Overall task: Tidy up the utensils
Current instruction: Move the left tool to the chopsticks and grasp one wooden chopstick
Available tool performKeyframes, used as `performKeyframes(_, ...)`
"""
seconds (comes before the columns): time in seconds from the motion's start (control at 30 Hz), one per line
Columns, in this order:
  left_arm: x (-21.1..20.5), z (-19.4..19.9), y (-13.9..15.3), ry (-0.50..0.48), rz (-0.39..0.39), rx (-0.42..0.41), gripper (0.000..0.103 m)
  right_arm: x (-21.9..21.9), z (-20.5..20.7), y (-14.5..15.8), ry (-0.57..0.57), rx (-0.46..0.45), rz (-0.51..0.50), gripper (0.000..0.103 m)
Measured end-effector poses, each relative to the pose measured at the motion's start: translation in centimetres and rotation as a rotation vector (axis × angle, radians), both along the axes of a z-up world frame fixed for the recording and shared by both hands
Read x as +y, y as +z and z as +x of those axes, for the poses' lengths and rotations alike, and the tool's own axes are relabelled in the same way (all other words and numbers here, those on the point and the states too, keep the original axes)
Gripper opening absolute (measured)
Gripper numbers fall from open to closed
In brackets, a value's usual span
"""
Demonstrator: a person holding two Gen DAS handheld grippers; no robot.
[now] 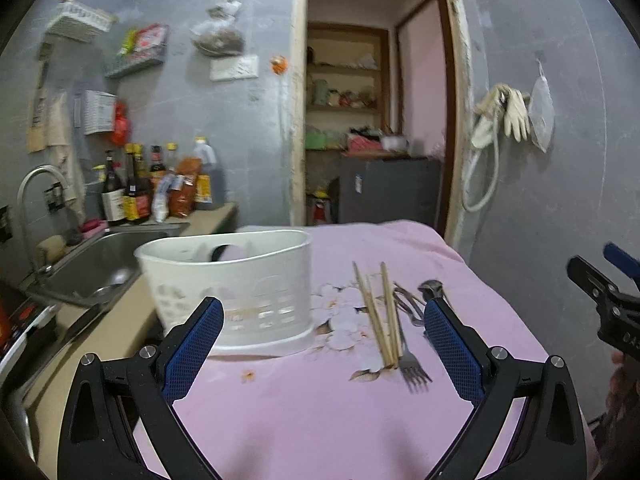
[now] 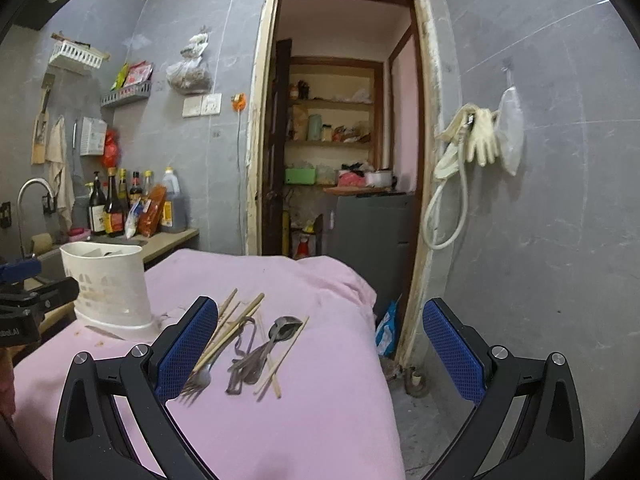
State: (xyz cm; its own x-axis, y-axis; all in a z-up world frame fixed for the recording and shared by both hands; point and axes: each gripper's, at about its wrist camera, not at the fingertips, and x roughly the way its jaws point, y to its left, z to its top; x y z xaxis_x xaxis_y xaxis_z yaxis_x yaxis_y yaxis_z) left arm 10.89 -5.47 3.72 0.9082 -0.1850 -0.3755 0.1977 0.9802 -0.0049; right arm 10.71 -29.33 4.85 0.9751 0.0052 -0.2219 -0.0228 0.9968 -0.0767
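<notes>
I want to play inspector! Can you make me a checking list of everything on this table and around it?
Surface: pink floral cloth covering the table, a few small stains.
Job's things: white slotted utensil holder standing at the left; chopsticks, fork and spoon lying loose in a pile.
Clutter: sauce bottles on the counter by the sink.
Grippers: left gripper open, empty; right gripper open, empty.
Cables: white hose hanging on the wall.
Surroundings: rubber gloves on a hook, open doorway with shelves.
</notes>
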Motion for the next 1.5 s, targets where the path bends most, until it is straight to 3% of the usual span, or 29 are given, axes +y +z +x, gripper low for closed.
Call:
performKeyframes(0.23,-2.7,6.0,-0.2,-0.121,0.011,0.119,0.097,-2.2,6.5,-0.9,0.047,0.180,0.007,0.103)
performKeyframes(0.43,-5.3,11.2,-1.8,-0.193,0.053,0.214,0.074,-3.0,11.0,-2.6,0.106,0.335,0.050,0.102)
performKeyframes(0.5,-5.7,13.1,-2.7,-0.193,0.058,0.259,0.065,-2.8,12.1,-3.2,0.113,0.372,0.048,0.097)
performKeyframes(0.57,-6.0,15.0,-3.7,-0.190,0.049,0.316,0.053,-2.5,13.4,-3.9,0.124,0.419,0.049,0.082)
performKeyframes(0.67,-6.1,17.5,-5.1,-0.186,0.029,0.406,0.039,-2.1,15.3,-5.2,0.158,0.511,0.077,0.072)
performKeyframes(0.77,-6.1,19.5,-6.3,-0.181,0.023,0.481,0.030,-2.0,17.1,-6.1,0.176,0.584,0.104,0.054)
performKeyframes(0.87,-5.9,20.9,-7.3,-0.173,0.028,0.530,0.023,-2.1,18.4,-6.8,0.185,0.647,0.148,0.047)
performKeyframes(1.07,-5.7,23.2,-8.7,-0.149,0.027,0.604,0.015,-1.9,19.9,-7.4,0.187,0.703,0.163,0.033)
performKeyframes(1.27,-6.2,24.6,-9.1,-0.153,0.034,0.646,0.015,-1.7,21.2,-8.0,0.169,0.749,0.156,0.022)
performKeyframes(1.5,-5.6,25.7,-9.5,-0.168,0.037,0.705,0.015,-1.3,22.9,-8.4,0.163,0.846,0.142,0.021)
